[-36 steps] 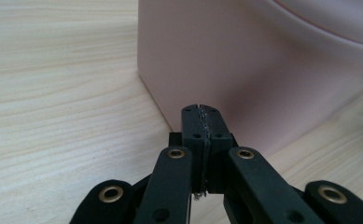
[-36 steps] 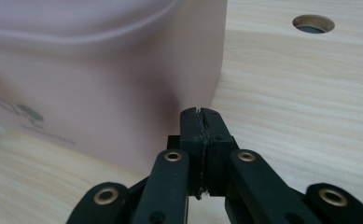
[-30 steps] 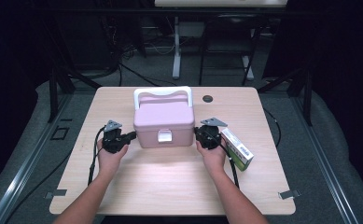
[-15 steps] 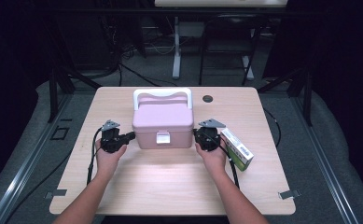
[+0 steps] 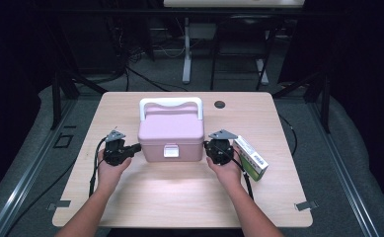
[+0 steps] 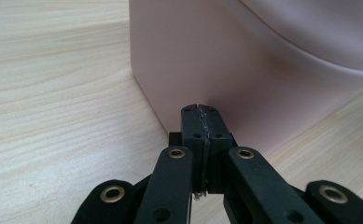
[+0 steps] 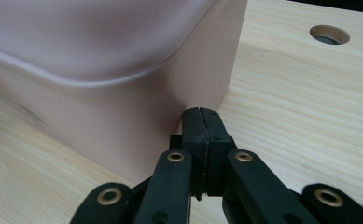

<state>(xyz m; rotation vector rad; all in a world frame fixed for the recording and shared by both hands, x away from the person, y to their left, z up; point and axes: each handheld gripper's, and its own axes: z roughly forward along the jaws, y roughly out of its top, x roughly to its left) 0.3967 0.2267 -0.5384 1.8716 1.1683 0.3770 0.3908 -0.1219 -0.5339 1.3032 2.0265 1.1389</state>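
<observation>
A pink lidded box (image 5: pixel 171 134) with a white handle (image 5: pixel 170 102) and a white front latch (image 5: pixel 171 150) stands at the middle of the wooden table (image 5: pixel 179 197). My left gripper (image 5: pixel 135 147) is shut with nothing in it, its tips against the box's left side wall (image 6: pixel 207 56). My right gripper (image 5: pixel 206 146) is shut and empty too, its tips at the box's right side wall (image 7: pixel 123 102). In each gripper view the two black jaws meet flat, left gripper (image 6: pixel 201 109), right gripper (image 7: pixel 200 112). A hand holds each gripper.
A green and white carton (image 5: pixel 250 157) lies just right of the right hand. A round cable hole (image 5: pixel 219 104) sits in the table behind the box, also in the right gripper view as a hole (image 7: pixel 329 35). Dark stands and cables fill the floor beyond.
Both grippers stay at the box's sides; the right one has edged slightly closer to the box wall. The box has not moved.
</observation>
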